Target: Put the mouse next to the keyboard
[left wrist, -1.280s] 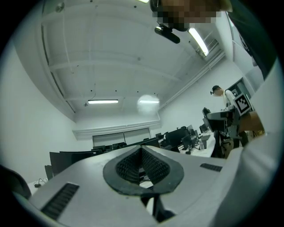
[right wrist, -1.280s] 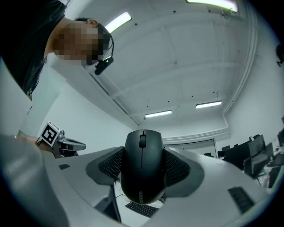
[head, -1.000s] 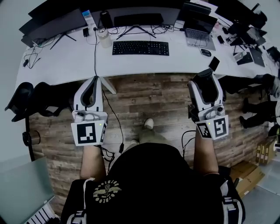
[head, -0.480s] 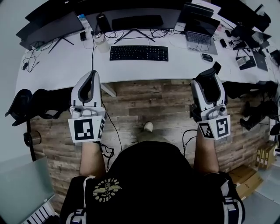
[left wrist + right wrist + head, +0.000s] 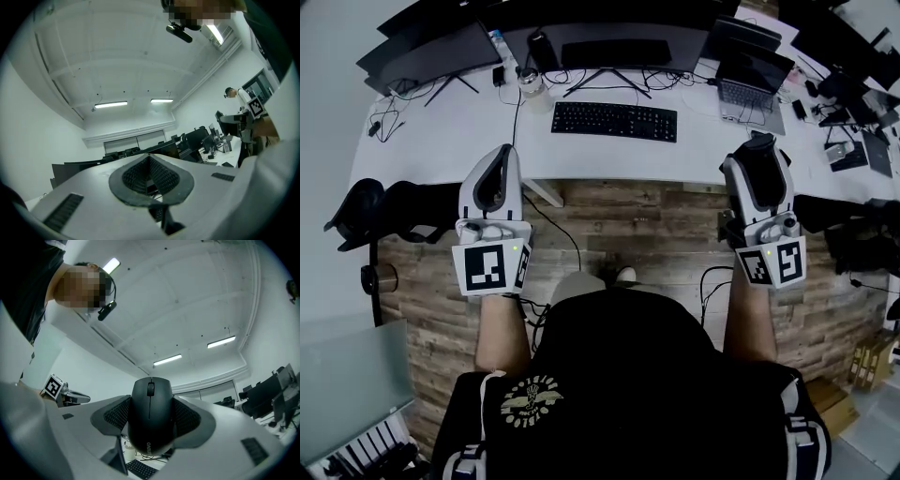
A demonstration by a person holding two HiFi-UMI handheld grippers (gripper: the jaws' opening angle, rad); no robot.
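Near me, over the plank floor (image 5: 628,225): both tongs held level, tips at the tabletop's (image 5: 441,131) near edge. Left tongs (image 5: 501,155) pressed together, nothing between them. Right tongs (image 5: 757,148) pinching the black mouse (image 5: 151,416), pads on both flanks, wheel end pointing outward. Farther on, the black keyboard (image 5: 614,121) lies mid-tabletop, well apart from the mouse. Behind it a monitor (image 5: 614,49); an open laptop (image 5: 753,89) to the right.
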